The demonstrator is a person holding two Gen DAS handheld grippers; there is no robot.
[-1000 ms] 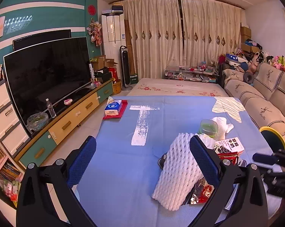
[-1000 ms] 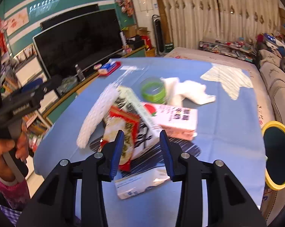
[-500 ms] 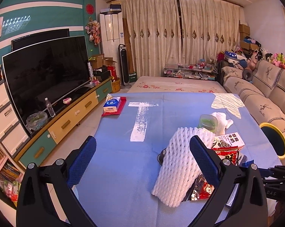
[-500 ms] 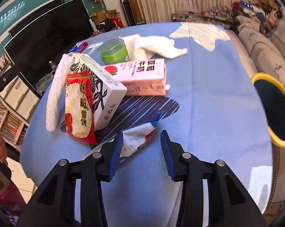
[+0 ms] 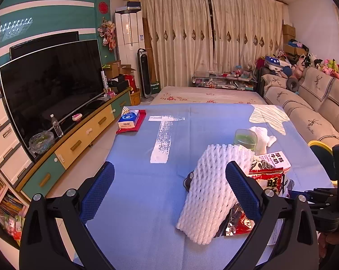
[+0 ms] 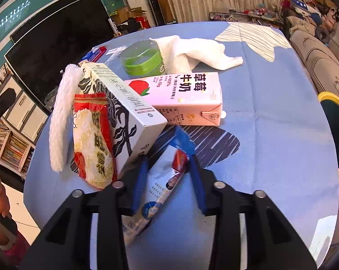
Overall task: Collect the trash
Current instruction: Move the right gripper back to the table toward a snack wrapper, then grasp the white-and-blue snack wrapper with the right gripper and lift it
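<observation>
**Right gripper lowers around a flat wrapper at the near edge of the trash pile**

A blue-covered table [image 5: 147, 202] fills the lower half of both views, with a television and drawers at upper left and a sofa at right. The trash sits in one cluster at centre-right of the left wrist view: a white foam net sleeve [image 5: 214, 191] leaning on a printed box [image 6: 124, 112], a red snack bag [image 6: 93, 139], a pink milk carton [image 6: 180, 99], a green cup [image 6: 142, 58] and a white cloth [image 6: 196, 51].

A second ago the right gripper [image 6: 167, 177] hovered above the pile; half a second ago it was just short of the blue-and-white wrapper [image 6: 162, 180]. Now its blue fingers [image 6: 139, 184] straddle that wrapper, lower centre of the right wrist view. The jaws stand partly open; no squeeze shows yet. This looks like the first pick about to close.

The left gripper [image 5: 169, 193] has barely moved, held wide open and empty above bare cloth at lower centre.

The yellow-rimmed bin [image 6: 335, 135] sits at the right edge of the frame, beyond the table's edge. The cloth between wrapper and bin is bare, so the carry appears unobstructed. The box corner lies just beside the left finger and could be nudged.
</observation>
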